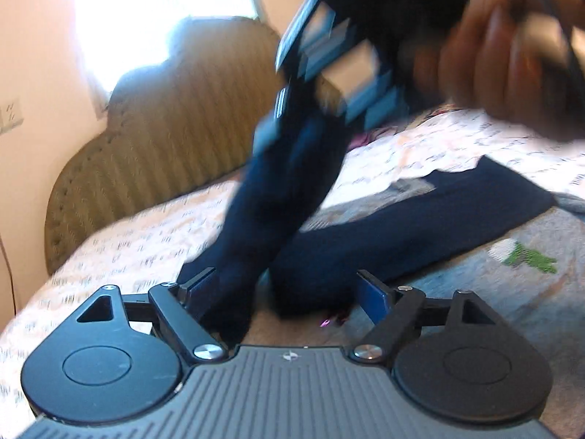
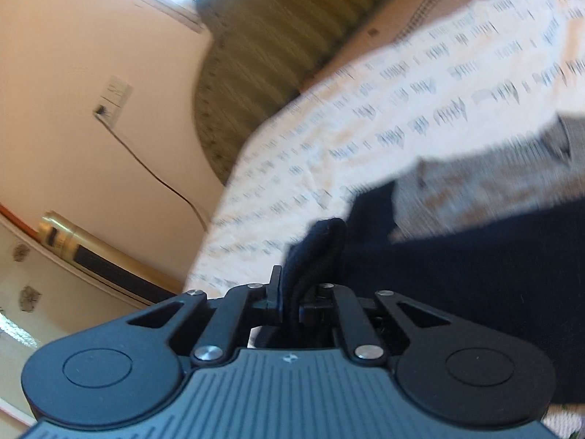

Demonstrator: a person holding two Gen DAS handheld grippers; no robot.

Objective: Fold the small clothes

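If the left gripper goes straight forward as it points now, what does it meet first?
Most likely the dark navy garment: it lies between the open left gripper fingers and is lifted by the right gripper. Depth is unclear from blur.

Two grippers are in use: the left gripper (image 1: 289,289) and the right gripper (image 1: 292,117), one hand (image 1: 512,55) visible on the latter at 1 o'clock. One dark navy garment (image 1: 402,226) lies at centre. One grey garment (image 1: 530,256) sits at 4 o'clock. One bedsheet (image 1: 146,241), one headboard (image 1: 164,128) at 10 o'clock, one window (image 1: 157,11), one wall socket (image 2: 115,95), one cable (image 2: 153,175).
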